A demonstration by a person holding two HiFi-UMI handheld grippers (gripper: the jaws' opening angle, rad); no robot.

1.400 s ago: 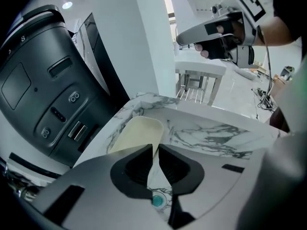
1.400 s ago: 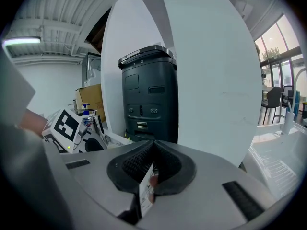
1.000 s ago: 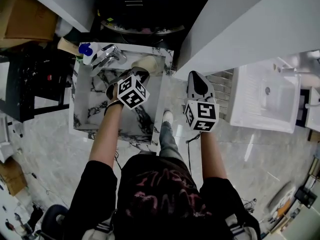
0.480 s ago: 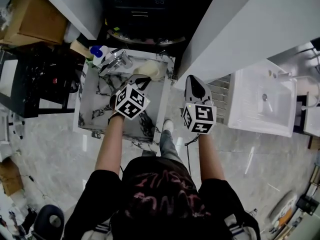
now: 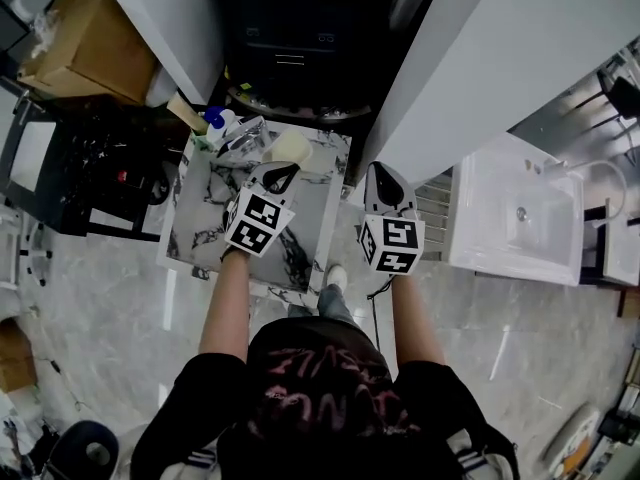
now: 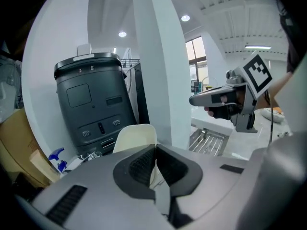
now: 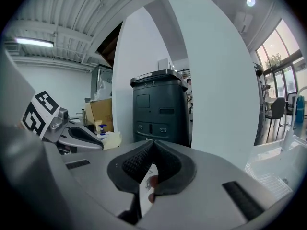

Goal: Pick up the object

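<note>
A cream, thin-walled object (image 5: 291,148) sits over the far side of the marble basin (image 5: 200,233). My left gripper (image 5: 280,171) reaches over the basin with its tips at the object's near edge. In the left gripper view the pads (image 6: 144,164) are pressed together on the object's (image 6: 136,135) lower edge, and it rises just beyond the tips. My right gripper (image 5: 382,173) hovers to the right of the basin, shut with nothing in it. Its pads (image 7: 139,162) meet at the tip. Each gripper shows in the other's view: the right gripper (image 6: 211,98) and the left gripper (image 7: 81,135).
A chrome tap (image 5: 240,133) and a blue-capped spray bottle (image 5: 213,120) stand at the basin's far left corner. A black bin (image 5: 290,48) is behind it, between white walls. A cardboard box (image 5: 85,43) is far left. A white sink (image 5: 510,218) and wire rack (image 5: 432,203) are at the right.
The head view has swung and pulled back, so the basin looks smaller and further right. The left gripper stays at the cream object with its jaws together. The right gripper stays beside the basin.
</note>
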